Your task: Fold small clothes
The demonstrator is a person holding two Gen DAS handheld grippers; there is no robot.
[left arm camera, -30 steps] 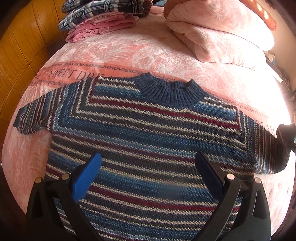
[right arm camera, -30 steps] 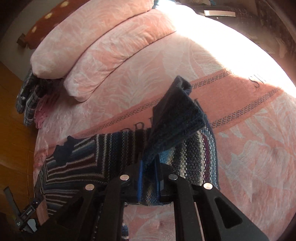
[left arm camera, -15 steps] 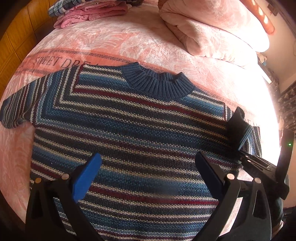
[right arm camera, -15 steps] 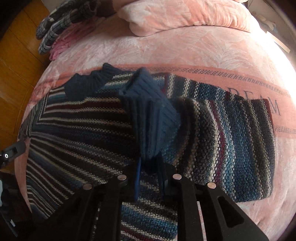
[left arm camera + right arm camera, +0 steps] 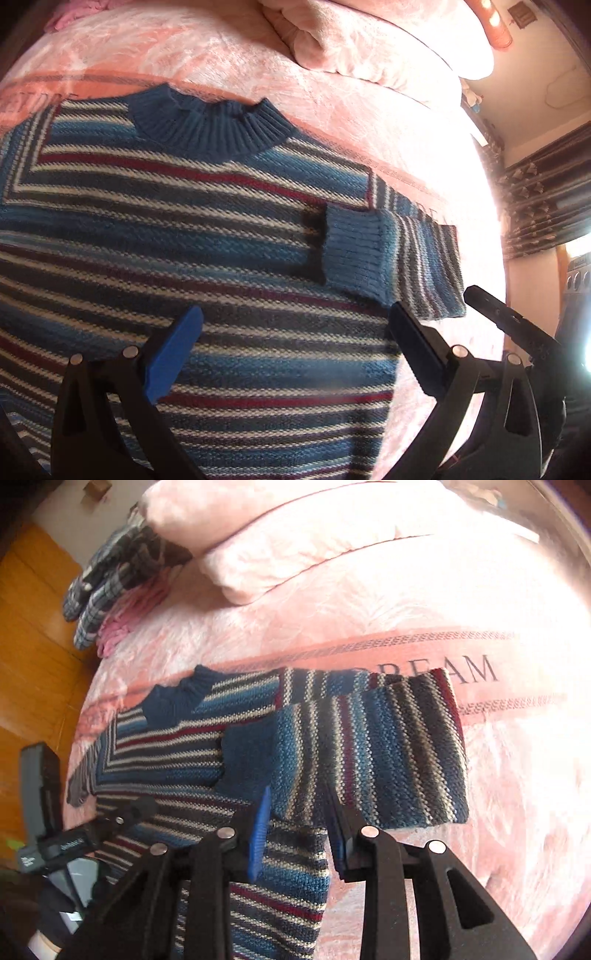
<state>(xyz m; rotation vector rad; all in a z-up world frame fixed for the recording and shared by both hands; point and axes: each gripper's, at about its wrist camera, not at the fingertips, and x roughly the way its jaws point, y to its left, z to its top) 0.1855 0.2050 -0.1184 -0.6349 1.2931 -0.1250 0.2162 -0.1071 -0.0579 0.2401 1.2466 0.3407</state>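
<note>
A knitted sweater (image 5: 184, 229) with blue, white and red stripes lies flat on the pink bedspread (image 5: 221, 62), collar (image 5: 210, 122) at the far side. One sleeve (image 5: 369, 746) is folded inward over the body, and its blue cuff (image 5: 354, 254) rests on the chest. My left gripper (image 5: 295, 321) hovers open over the lower body of the sweater. My right gripper (image 5: 299, 805) is open just in front of the folded sleeve, nothing between its fingers. The right gripper's tip (image 5: 495, 310) shows beside the folded sleeve. The other sleeve (image 5: 79, 782) lies stretched out.
Folded plaid clothes (image 5: 110, 568) and a pink garment (image 5: 122, 627) sit at the bed's far corner. Pink pillows (image 5: 314, 542) lie along the head of the bed. A wooden floor (image 5: 29, 635) borders the bed. The left hand-held device (image 5: 44, 805) is at the sweater's lower edge.
The right gripper carried the sleeve cuff across onto the sweater's chest, let it go and opened. The left gripper stayed open and shifted toward the folded side.
</note>
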